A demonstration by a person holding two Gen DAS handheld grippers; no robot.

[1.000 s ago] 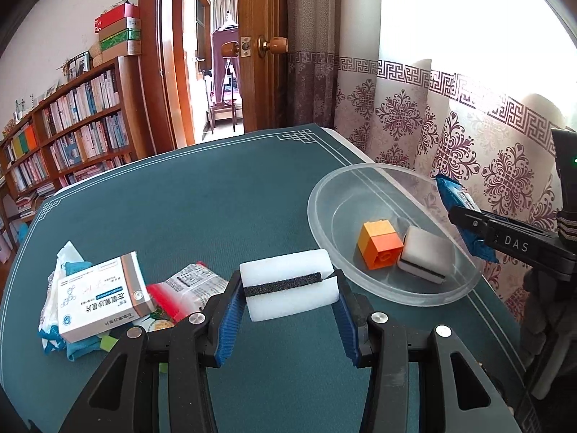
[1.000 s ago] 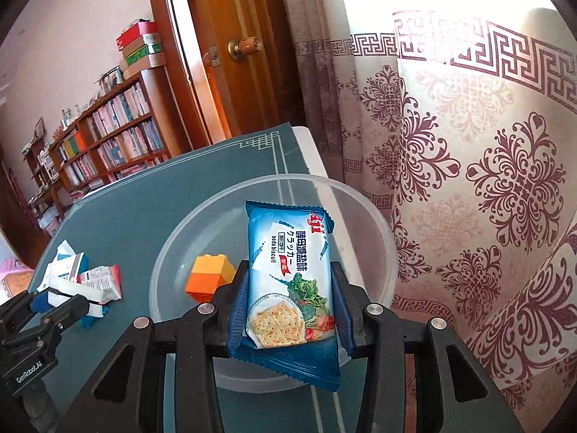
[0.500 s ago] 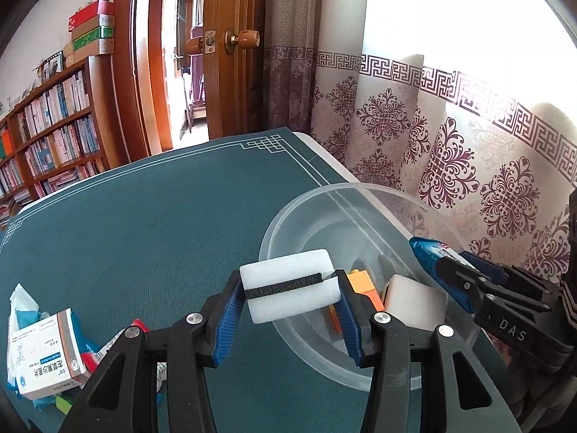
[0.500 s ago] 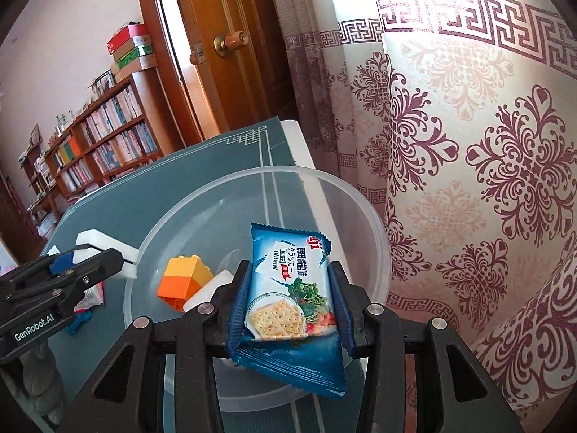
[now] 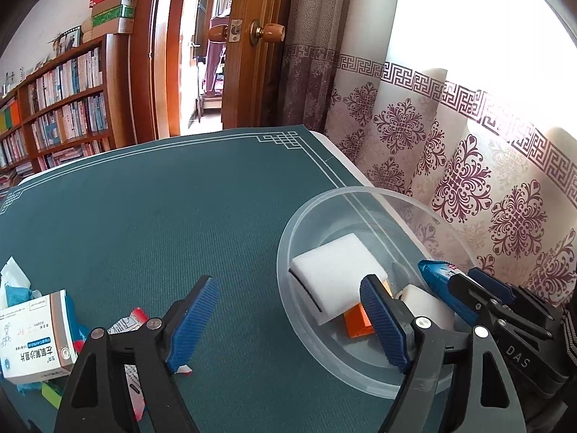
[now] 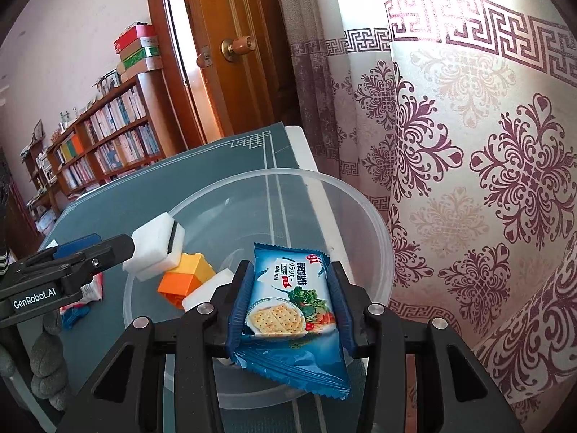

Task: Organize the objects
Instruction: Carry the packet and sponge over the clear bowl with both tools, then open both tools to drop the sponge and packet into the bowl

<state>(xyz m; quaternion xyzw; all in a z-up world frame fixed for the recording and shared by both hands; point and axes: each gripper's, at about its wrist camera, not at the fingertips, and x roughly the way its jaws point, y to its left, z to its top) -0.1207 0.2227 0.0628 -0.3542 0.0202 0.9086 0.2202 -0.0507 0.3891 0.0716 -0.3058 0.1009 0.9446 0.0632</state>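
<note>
Sponge in, crackers waiting: the left tongs [image 5: 288, 323] are seen spread wide with nothing held between the blue pads, the right-hand pad hanging inside the clear plastic bowl [image 5: 360, 192] and the other pad out over the green table mat [image 5: 162, 216]. Just ahead of those tongs, a white sponge with a black stripe [image 5: 335, 274] is propped at a tilt on an orange toy block [image 5: 355, 323]; whether it is settled cannot be told. A second white sponge [image 5: 427, 306] is wedged beside the block.

The right tongs [image 6: 290, 274] are clenched on a blue cracker packet [image 6: 288, 299], which is held above the bowl's near wall, its crimped tail drooping back toward the handle. The two tools are placed close together over the same bowl.

Several risks can be judged from this. The light bowl could be snagged and dragged by the left pad if it is drawn back low across the rim, and the table's curtain-side edge is near. The tilted sponge could be toppled by any knock. If the packet is let go this far back, it could be caught on the rim and slid outside. A medicine box [image 5: 32, 335] and loose wrappers [image 5: 126, 324], left of the left tongs, are yet to be sorted.
</note>
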